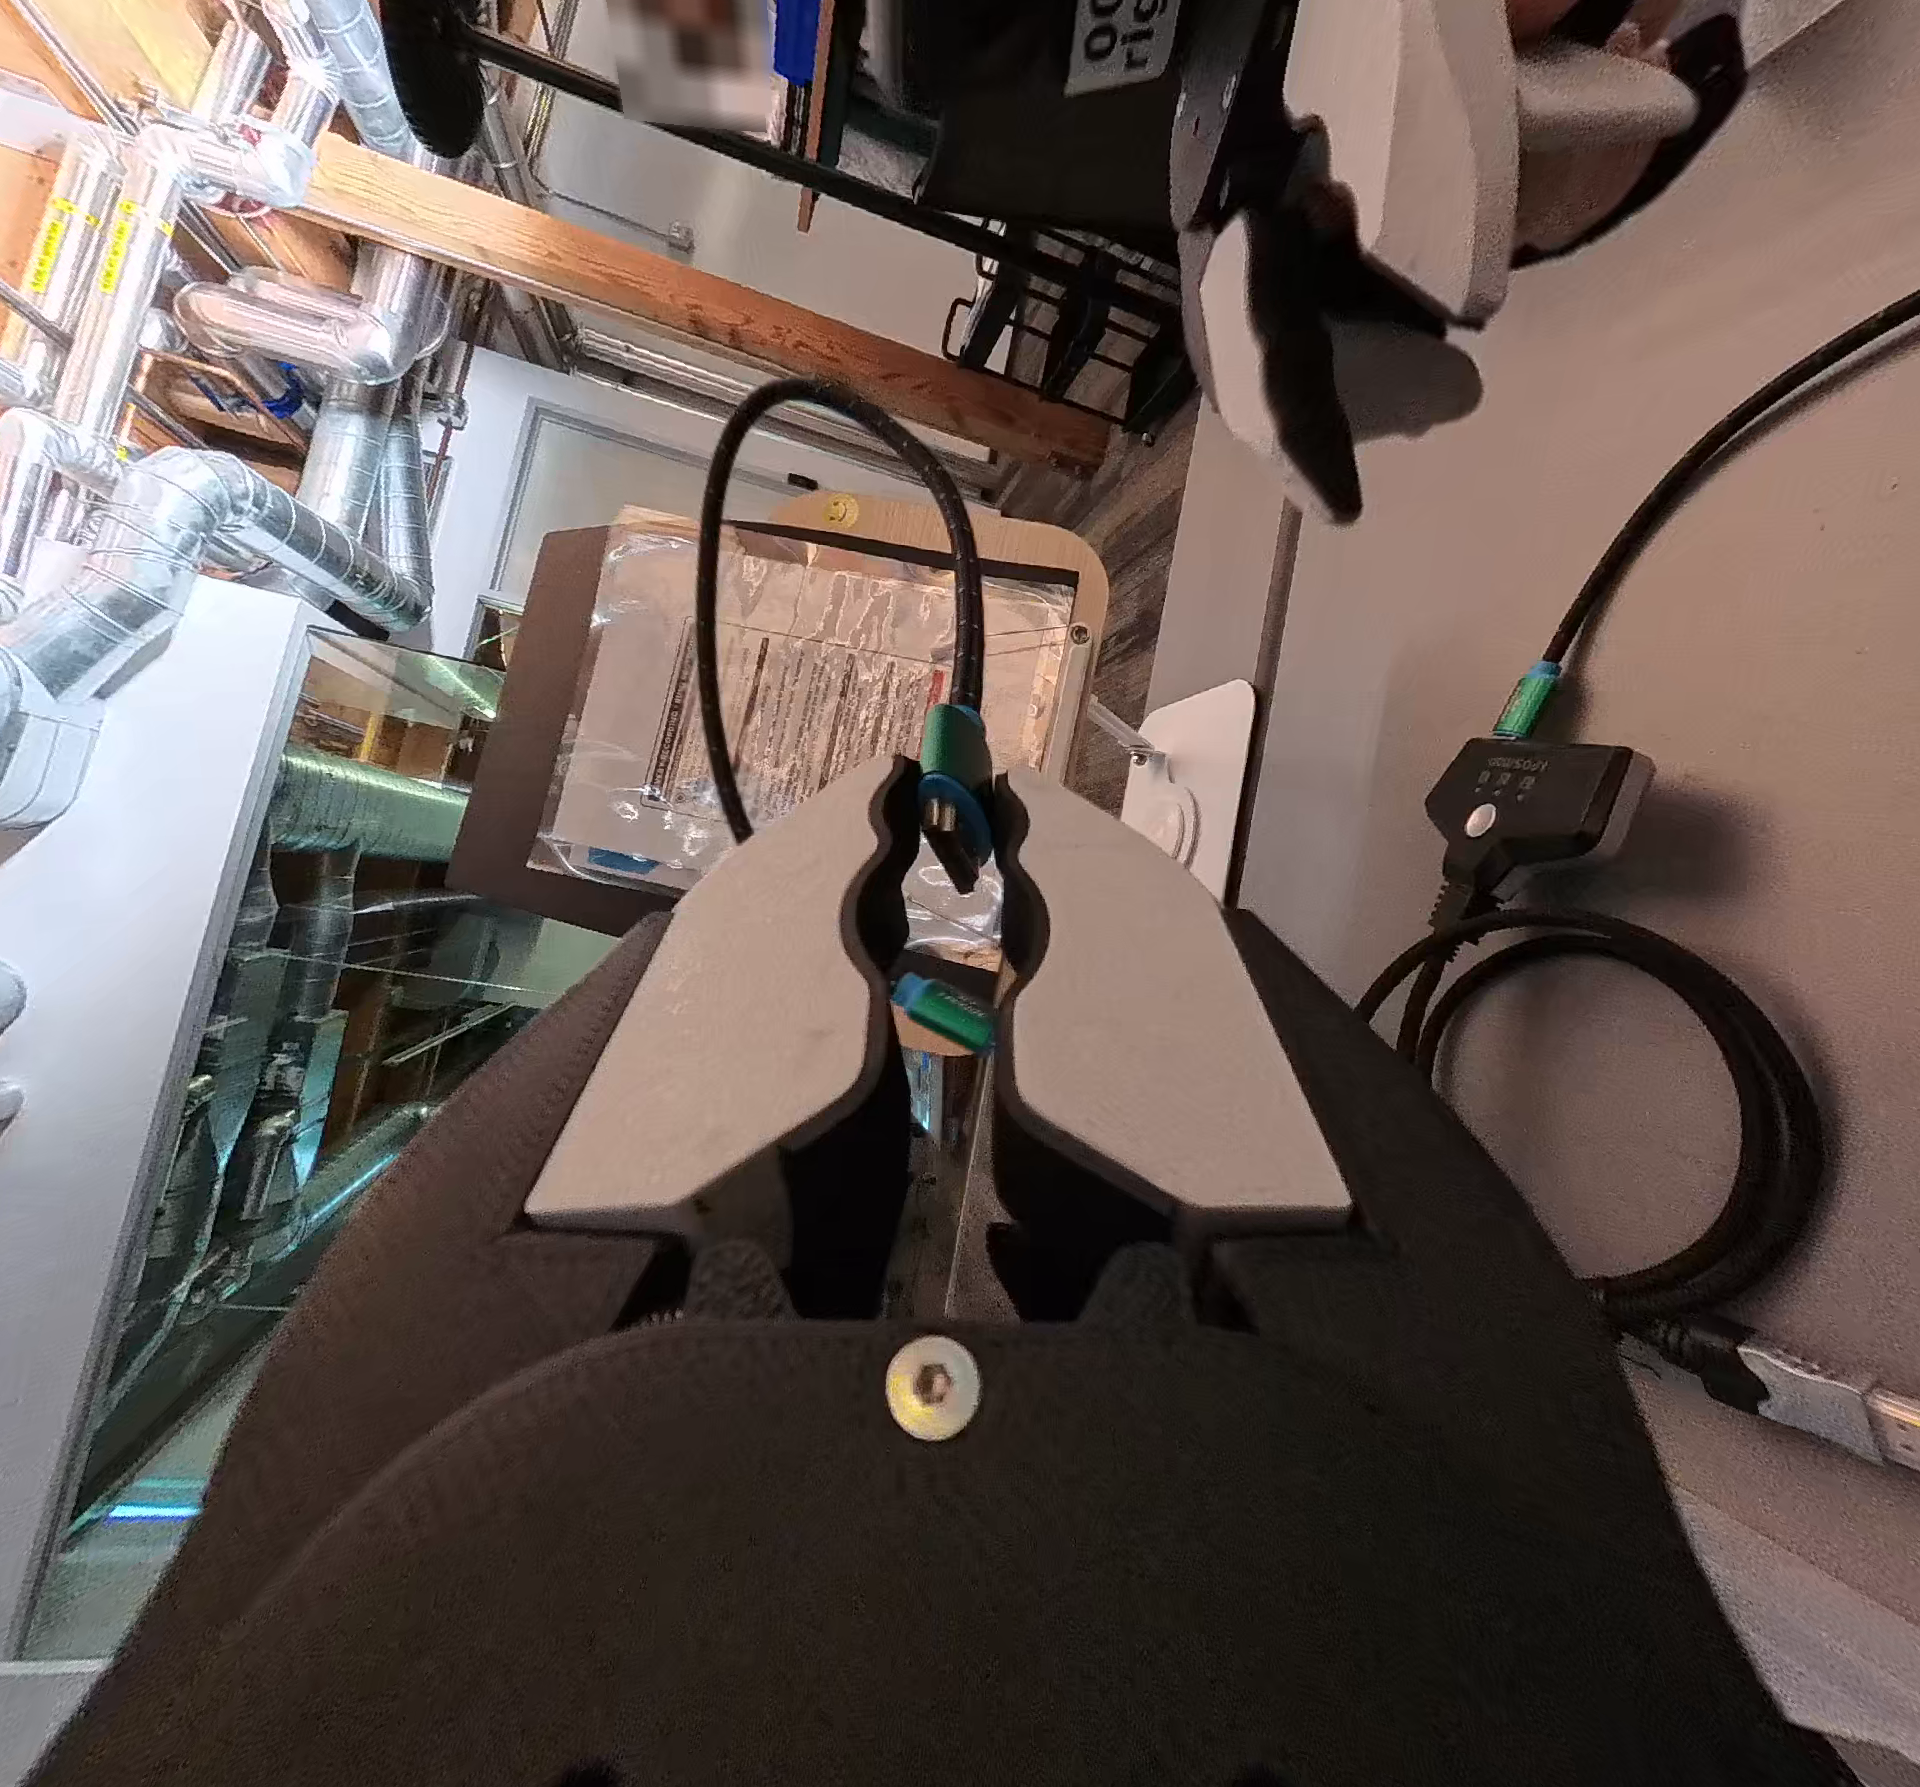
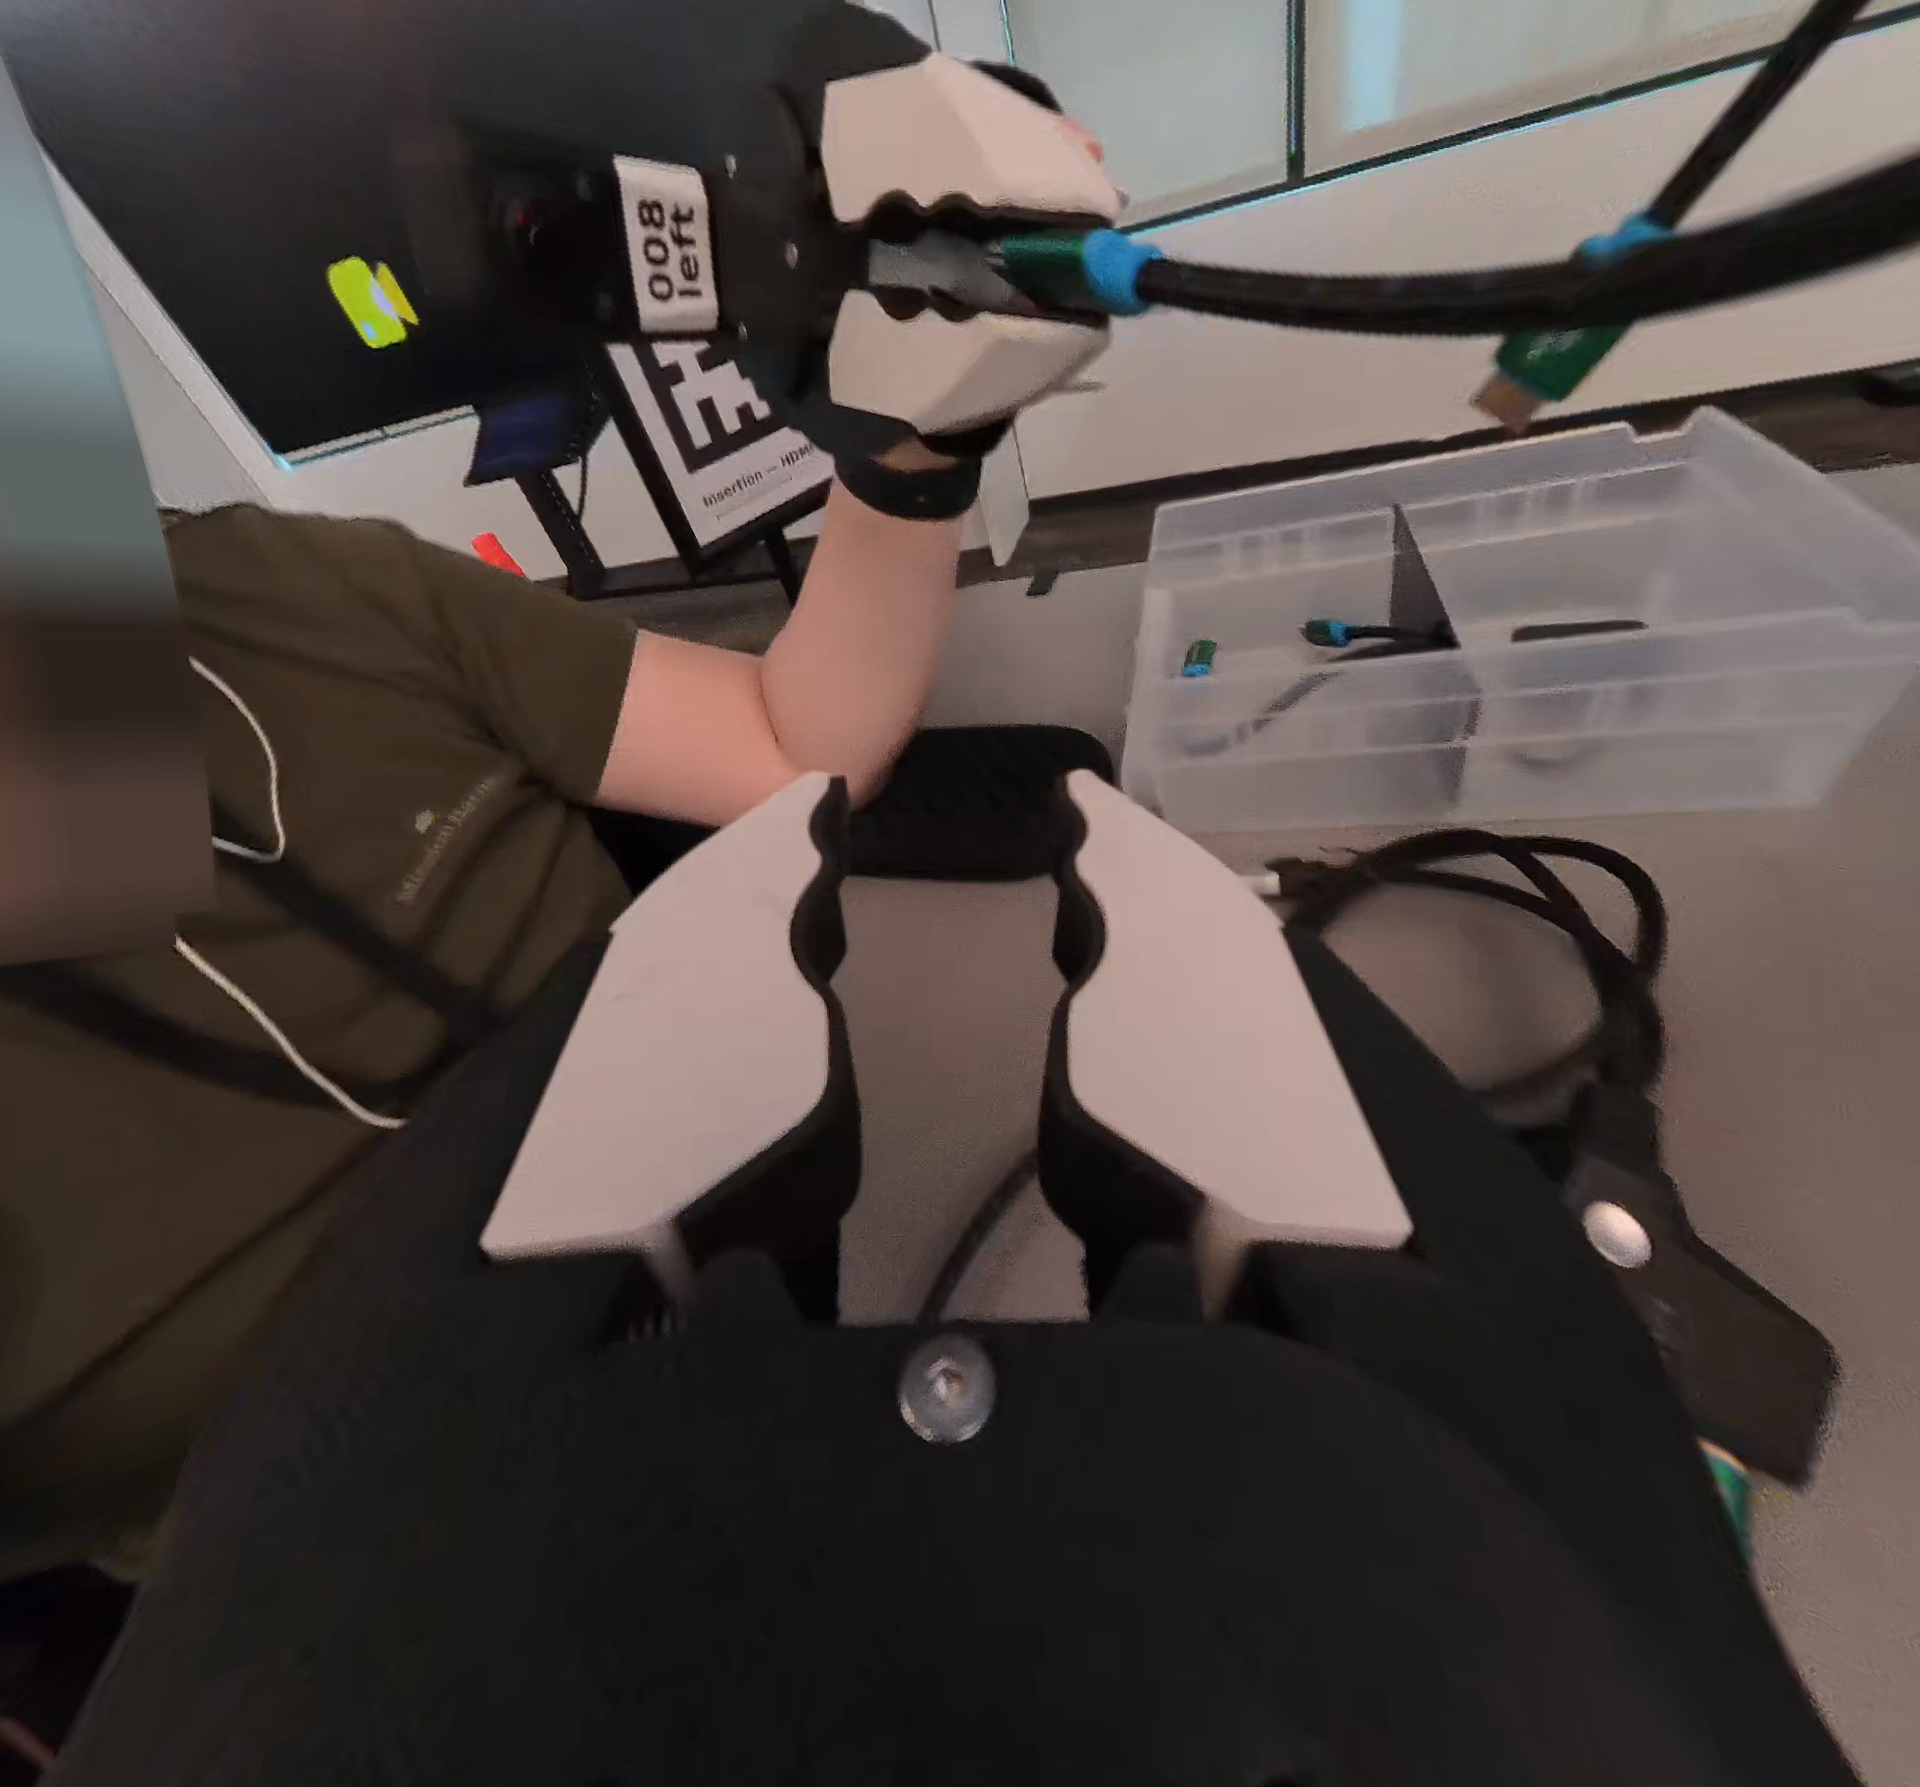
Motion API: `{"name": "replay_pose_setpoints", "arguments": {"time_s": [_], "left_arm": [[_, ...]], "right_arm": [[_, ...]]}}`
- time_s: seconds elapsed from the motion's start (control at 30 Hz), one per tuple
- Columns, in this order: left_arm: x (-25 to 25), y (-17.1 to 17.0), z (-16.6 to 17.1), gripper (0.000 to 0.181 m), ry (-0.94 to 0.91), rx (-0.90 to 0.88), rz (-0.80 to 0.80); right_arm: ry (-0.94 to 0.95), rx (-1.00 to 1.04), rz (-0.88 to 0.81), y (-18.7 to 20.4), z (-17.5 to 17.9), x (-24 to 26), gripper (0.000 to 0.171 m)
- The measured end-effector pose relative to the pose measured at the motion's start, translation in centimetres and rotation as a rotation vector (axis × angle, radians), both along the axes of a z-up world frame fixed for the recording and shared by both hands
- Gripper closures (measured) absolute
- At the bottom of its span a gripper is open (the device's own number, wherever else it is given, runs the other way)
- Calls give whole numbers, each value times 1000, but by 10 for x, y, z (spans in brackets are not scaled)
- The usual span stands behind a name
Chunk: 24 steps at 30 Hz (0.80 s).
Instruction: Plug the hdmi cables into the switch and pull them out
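Left gripper (image 1: 948,802) pinching a short HDMI cable; right gripper (image 2: 948,807) spread, holding nothing.

Left wrist view, left to right: fingers pressed on a green-and-blue HDMI plug (image 1: 954,781) at centre; its black braided cable (image 1: 727,532) loops up toward 12 o'clock and returns. A second green plug end (image 1: 940,1010) hangs between the finger bases. At 3 o'clock the black switch (image 1: 1536,802) lies on the grey table (image 1: 1714,511), one green-collared cable (image 1: 1527,698) plugged into its top side, a coiled black lead (image 1: 1621,1093) at 4 o'clock. Right wrist view: the left gripper at 11 o'clock, a loose green plug (image 2: 1548,366) dangling at 2 o'clock, a clear plastic bin (image 2: 1558,615) below.
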<state>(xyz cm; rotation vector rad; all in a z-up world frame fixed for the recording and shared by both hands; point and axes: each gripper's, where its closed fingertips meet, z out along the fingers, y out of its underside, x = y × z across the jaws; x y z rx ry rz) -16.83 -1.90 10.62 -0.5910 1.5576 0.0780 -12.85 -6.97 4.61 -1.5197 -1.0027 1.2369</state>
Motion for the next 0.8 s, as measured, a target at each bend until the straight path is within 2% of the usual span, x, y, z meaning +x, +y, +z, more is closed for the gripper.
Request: {"name": "replay_pose_setpoints", "arguments": {"time_s": [0.1, 0.23, 0.3, 0.43, 0.63, 0.8], "left_arm": [[4, -4, -2, 167, 3, -6, -25], [11, -16, -5, 167, 18, 1, -67], [14, -21, -6, 167, 22, 11, -76], [19, -24, -7, 167, 19, 33, -82], [23, -27, -8, 167, 21, 41, -89], [23, -27, -8, 168, 21, 46, -88]], "right_arm": [[51, -61, -48, 10, 6, -21, 134], [310, -188, 29, 10, 31, -26, 133], [388, -179, 80, 7, 39, -22, 134], [318, -107, 62, 5, 32, -26, 133], [391, -149, 82, 5, 40, -27, 133], [370, -131, 70, 6, 36, -27, 133]]}}
